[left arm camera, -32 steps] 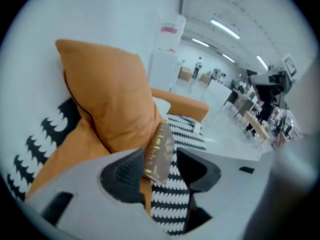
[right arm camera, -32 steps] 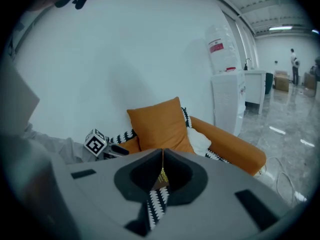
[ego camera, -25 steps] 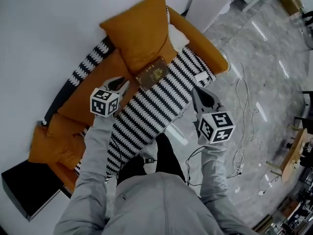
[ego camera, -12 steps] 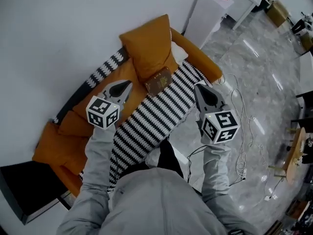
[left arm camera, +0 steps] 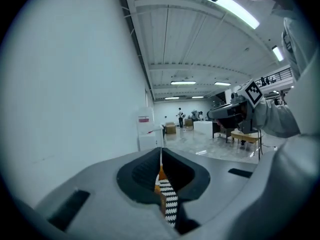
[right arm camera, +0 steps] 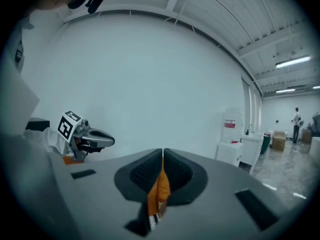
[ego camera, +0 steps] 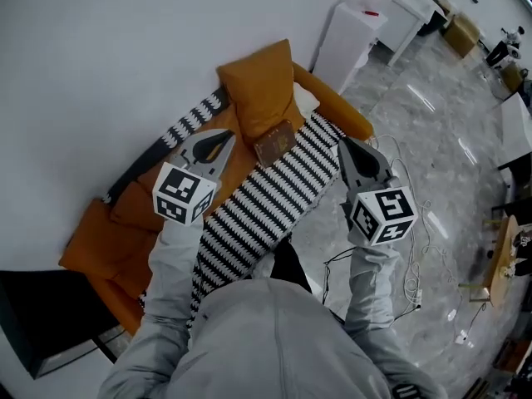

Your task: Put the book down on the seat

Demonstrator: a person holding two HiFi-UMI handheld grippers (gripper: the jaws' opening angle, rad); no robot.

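Note:
A brown book (ego camera: 275,142) lies flat on the sofa seat, at the foot of the upright orange cushion (ego camera: 262,86) and on the top edge of the black-and-white striped blanket (ego camera: 258,206). My left gripper (ego camera: 224,137) hovers left of the book, apart from it, jaws shut with nothing between them (left arm camera: 160,151). To the book's right hangs my right gripper (ego camera: 342,145), also shut and empty (right arm camera: 162,151). Each gripper view shows the other gripper in the air: the right gripper (left arm camera: 235,111) and the left gripper (right arm camera: 95,140).
The orange sofa (ego camera: 125,227) stands against a white wall. A white cabinet (ego camera: 345,36) stands past its far arm. Loose cables (ego camera: 411,264) trail over the grey marble floor on the right. A black box (ego camera: 41,314) sits at the sofa's near end.
The left jaws have closed from a small gap. Both grippers have drawn back from the book, which stays lying on the seat. The head view has shifted.

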